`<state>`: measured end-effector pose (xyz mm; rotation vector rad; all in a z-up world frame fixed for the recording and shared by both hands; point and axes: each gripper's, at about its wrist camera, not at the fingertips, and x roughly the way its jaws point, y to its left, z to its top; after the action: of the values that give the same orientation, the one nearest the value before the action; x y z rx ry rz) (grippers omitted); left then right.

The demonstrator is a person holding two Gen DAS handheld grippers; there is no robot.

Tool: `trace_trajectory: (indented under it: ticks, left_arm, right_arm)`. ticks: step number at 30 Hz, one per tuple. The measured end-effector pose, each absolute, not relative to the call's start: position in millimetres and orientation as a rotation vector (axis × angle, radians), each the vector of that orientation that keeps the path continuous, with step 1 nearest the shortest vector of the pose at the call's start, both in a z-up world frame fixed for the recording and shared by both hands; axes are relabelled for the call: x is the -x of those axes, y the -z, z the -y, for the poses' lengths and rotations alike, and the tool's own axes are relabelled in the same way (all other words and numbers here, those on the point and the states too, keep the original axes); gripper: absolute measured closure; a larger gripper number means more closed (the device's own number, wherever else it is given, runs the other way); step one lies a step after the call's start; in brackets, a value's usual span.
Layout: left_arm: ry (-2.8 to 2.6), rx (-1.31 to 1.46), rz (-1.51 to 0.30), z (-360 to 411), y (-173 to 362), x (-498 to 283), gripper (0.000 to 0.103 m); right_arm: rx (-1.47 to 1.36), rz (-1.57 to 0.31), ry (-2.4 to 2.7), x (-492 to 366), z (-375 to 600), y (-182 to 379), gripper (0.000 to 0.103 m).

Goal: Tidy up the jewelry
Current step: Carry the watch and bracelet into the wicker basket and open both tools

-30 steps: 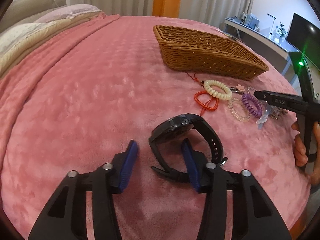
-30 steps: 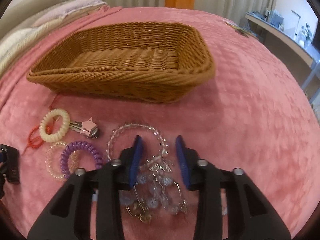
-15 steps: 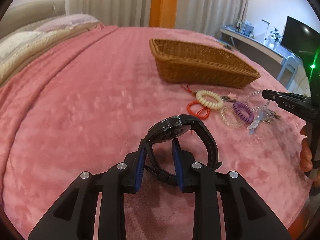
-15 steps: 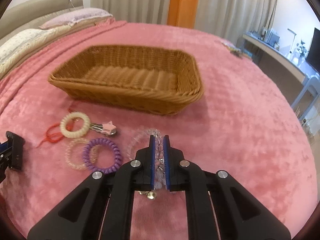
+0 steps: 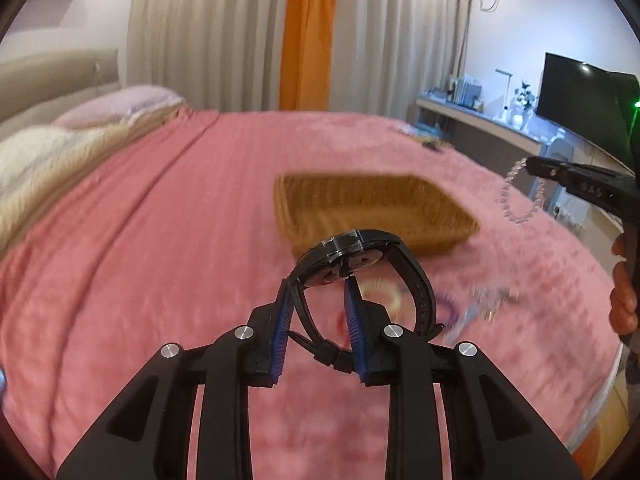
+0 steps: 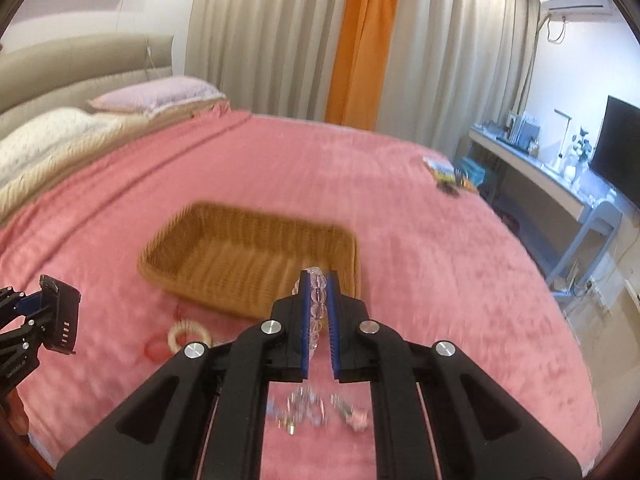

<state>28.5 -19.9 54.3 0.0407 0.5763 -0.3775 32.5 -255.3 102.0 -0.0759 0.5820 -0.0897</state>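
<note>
While both tools are up off the bed, my left gripper [image 5: 318,286] has its blue pads closed partway on the strap of a black watch [image 5: 362,254], whose face sits tilted above the fingertips and is lifted clear of the blanket. My right gripper [image 6: 319,280] is pinched almost fully together on a clear bead bracelet [image 6: 317,296], the beads stacked between the pads; from the left view the bracelet hangs as a loop below that gripper at about 2 o'clock. The wicker basket [image 6: 248,256] lies on the pink blanket [image 6: 420,280] just beyond both tools, at 12 o'clock from each. More jewelry stays on the blanket near the basket: a cream coil band [image 6: 188,334] with a red cord beside it at 9 o'clock from the right fingers, and a blurred heap of clear and metal pieces [image 6: 308,410] under them. Pillows [image 6: 156,96] and a beige headboard sit at 10 o'clock, curtains [image 6: 360,40] at 12, a desk with a dark screen [image 6: 622,150] at 3. Pale characters mark the right gripper's side in the left view, too blurred for me to read.
</note>
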Motion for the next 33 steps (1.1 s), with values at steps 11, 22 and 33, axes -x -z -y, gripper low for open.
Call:
trace_trajectory:
  ticks: [11,22,33]
  left_arm:
    - [0.448,-0.051,-0.609,92,-59,-142,0.087]
    - [0.422,-0.107,-0.755,125,4,-215,0.087]
    - [0.430,-0.126,-0.746,124,6,-207,0.055]
  right_arm:
    - [-0.007,-0.634,0.016,-134,253,-81,0.097]
    - [-0.131,-0.773,-0.076,-187,266,4,0.097]
    - [-0.232,-0.785,-0.080,-183,290,13,0.069]
